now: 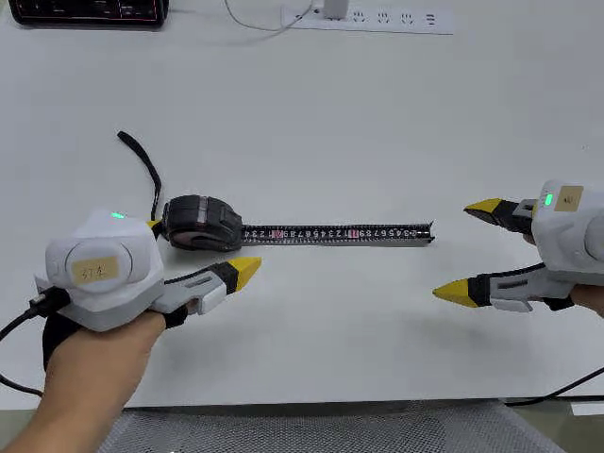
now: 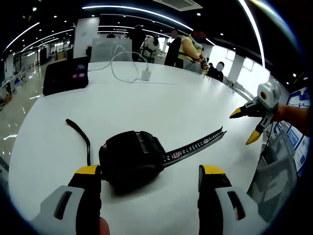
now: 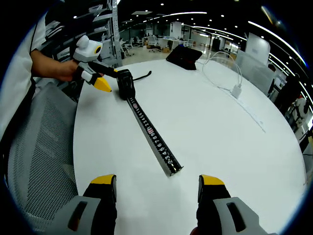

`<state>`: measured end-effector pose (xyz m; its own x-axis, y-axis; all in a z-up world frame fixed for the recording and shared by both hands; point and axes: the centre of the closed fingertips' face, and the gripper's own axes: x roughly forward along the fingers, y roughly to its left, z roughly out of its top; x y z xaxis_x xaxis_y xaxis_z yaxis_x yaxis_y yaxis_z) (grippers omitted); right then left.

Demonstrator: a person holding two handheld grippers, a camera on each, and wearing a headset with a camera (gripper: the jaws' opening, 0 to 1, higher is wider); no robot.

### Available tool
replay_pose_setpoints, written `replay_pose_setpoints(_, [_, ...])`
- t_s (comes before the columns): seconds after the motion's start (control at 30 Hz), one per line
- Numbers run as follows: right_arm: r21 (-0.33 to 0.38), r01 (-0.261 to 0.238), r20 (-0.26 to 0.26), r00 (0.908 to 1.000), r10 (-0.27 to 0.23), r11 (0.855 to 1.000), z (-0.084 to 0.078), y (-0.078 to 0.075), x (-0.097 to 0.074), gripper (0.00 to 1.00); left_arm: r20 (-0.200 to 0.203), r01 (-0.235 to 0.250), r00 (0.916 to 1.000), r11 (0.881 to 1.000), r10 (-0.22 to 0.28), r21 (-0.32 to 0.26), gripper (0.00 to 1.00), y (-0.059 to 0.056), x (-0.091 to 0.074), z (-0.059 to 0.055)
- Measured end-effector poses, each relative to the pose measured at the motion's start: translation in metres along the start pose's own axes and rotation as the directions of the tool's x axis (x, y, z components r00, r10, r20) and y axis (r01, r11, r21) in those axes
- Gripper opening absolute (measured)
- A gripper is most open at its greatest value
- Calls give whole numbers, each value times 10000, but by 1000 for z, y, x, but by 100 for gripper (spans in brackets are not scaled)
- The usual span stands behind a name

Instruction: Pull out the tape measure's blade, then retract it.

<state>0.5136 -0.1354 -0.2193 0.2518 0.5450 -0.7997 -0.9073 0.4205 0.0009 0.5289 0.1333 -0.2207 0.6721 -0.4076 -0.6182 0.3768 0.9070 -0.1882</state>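
**Blade out on the bench, both grippers released**

The tape measure [image 1: 200, 223] sits on the white table [image 1: 377, 123], left of centre in the head view. Its dark case lies on its side. The blade [image 1: 340, 233] is drawn out to the right and lies flat, with its numbers facing up. A black wrist strap [image 1: 142, 165] trails from the case toward the far side of the table.

The left gripper [image 1: 198, 247] straddles the case with its jaws spread and grasps nothing. In the left gripper view the tape measure [image 2: 132, 156] sits between the two yellow tips with a gap on each side. The far jaw may brush the case in the head view, but the angle leaves that unclear.

The right gripper [image 1: 467, 249] hangs past the blade's free end, also spread wide and empty. In the right gripper view the blade [image 3: 152, 134] runs away from the jaws toward the case [image 3: 125, 83]. The blade's hook end stops just ahead of the tips, touching neither.

A power strip [image 1: 368, 17] and a dark device [image 1: 90, 9] lie at the table's far edge, well apart from the work.
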Motion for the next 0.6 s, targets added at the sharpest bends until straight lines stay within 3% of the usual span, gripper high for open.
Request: replay_pose_setpoints(0.6, [-1073,-703,-857,9944,612,9917,0,-13,11,51,116,-744,9971,9963,750,-433,73,9,8,4])
